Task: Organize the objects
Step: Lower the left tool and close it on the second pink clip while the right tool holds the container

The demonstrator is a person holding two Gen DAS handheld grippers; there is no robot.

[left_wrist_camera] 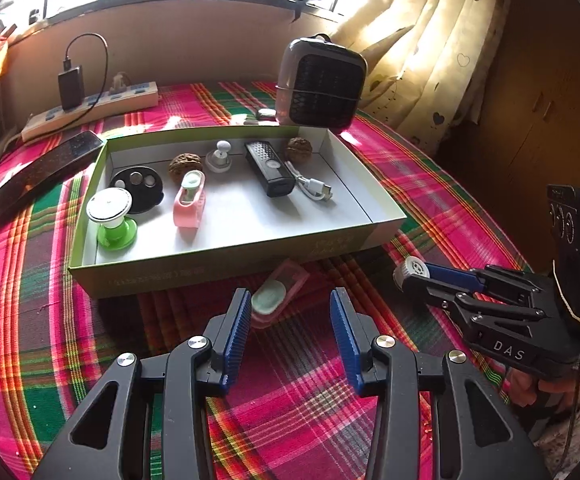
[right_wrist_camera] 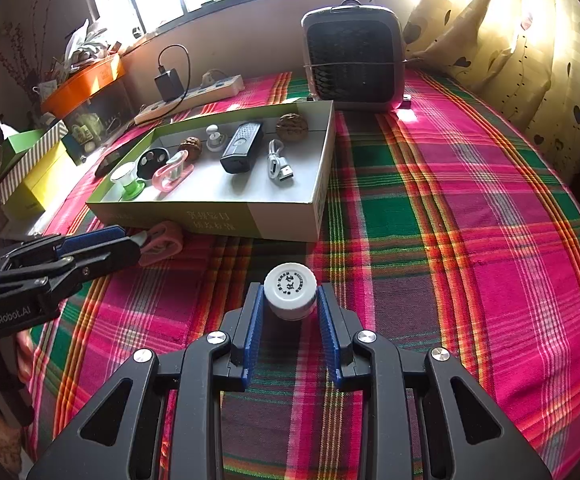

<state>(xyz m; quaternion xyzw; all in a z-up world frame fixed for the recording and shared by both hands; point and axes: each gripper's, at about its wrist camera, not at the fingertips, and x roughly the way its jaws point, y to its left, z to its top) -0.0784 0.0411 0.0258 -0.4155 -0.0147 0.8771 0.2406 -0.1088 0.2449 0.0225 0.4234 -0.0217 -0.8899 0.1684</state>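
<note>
Your right gripper point(right_wrist_camera: 290, 300) is clamped on a small white bottle point(right_wrist_camera: 290, 294), its blue pads pressed against both sides and the printed cap facing away from you. From the left wrist view the same bottle point(left_wrist_camera: 412, 270) pokes out of the fingertips, held above the plaid cloth point(right_wrist_camera: 470, 240), in front of the near right corner of the box point(left_wrist_camera: 225, 264).

Your left gripper point(left_wrist_camera: 290, 308) has its jaws apart with nothing between them. It sits just short of a pink clip point(left_wrist_camera: 275, 294) with a pale green disc, which lies on the cloth right against the near wall of the box. In the right wrist view that clip point(right_wrist_camera: 161, 242) lies right at the left fingertips, but you cannot tell whether they touch it.

Inside the box lie a green-and-white spool point(left_wrist_camera: 111, 218), a black round disc point(left_wrist_camera: 141, 188), a second pink clip point(left_wrist_camera: 189, 198), two walnuts point(left_wrist_camera: 185, 165), a white knob point(left_wrist_camera: 219, 156), a black rectangular device point(left_wrist_camera: 269, 172) and a coiled white cable point(left_wrist_camera: 310, 184).

Behind the box stand a small grey heater point(left_wrist_camera: 320, 80), a power strip point(left_wrist_camera: 93, 108) with a black charger point(left_wrist_camera: 70, 88) plugged in, and a dark phone point(left_wrist_camera: 45, 172) lying to the left.
</note>
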